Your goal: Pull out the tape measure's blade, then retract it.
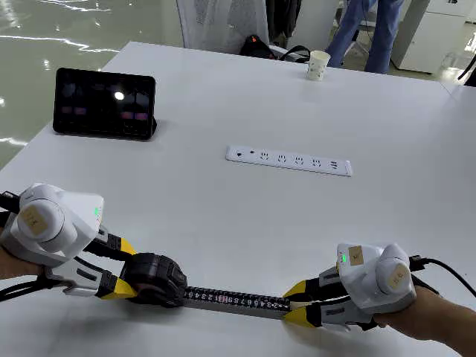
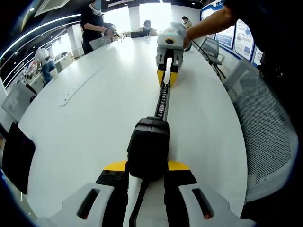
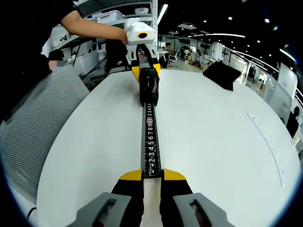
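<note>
I hold left gripper [image 1: 121, 269] low over white surface [image 1: 223, 208], jaws pinching black rubbery tape measure case [image 1: 155, 279]. Right gripper [image 1: 295, 303] level, facing it, jaws pinching tip of dark numbered blade [image 1: 234, 300], which is stretched straight between them.

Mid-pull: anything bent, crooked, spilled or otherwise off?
Nothing stands out. The left claw holds the tape measure case squarely, and the blade runs straight to the right claw with no visible kink or twist. The paper cup stands upright; nothing is spilled on the table.
</note>
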Action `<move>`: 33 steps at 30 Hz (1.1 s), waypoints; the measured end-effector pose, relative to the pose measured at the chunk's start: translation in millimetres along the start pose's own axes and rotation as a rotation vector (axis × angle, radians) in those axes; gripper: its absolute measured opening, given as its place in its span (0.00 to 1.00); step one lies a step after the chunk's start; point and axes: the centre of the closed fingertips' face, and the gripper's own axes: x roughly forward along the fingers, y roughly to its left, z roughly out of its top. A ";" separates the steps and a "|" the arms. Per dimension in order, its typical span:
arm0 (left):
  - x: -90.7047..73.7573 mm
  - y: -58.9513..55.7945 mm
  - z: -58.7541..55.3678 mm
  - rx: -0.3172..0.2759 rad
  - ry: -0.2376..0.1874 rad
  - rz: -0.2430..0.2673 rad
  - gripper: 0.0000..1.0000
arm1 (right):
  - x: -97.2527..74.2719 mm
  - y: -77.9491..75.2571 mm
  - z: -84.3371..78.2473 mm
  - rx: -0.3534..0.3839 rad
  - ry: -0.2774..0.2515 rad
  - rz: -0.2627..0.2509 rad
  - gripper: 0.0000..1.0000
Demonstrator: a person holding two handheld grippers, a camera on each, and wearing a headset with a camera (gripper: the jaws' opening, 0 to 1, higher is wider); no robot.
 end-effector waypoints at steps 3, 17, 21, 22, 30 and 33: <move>-0.1 -0.1 0.2 0.000 0.001 0.000 0.22 | -4.5 0.5 -3.7 0.001 0.007 -0.002 0.09; 0.0 -0.4 0.6 0.002 0.003 -0.002 0.22 | -18.7 0.8 -17.4 0.016 0.035 -0.013 0.09; 0.0 -0.5 0.8 0.003 0.004 -0.002 0.22 | -23.7 0.4 -23.3 0.022 0.044 -0.015 0.09; -0.1 -0.5 0.8 0.003 0.004 -0.002 0.22 | -24.6 0.2 -24.3 0.024 0.047 -0.016 0.09; -0.4 -0.6 1.1 0.005 0.005 -0.003 0.22 | -36.9 0.5 -34.5 0.036 0.069 -0.022 0.09; -0.5 -0.7 1.1 0.004 0.005 -0.003 0.22 | -40.6 0.5 -38.0 0.041 0.075 -0.026 0.09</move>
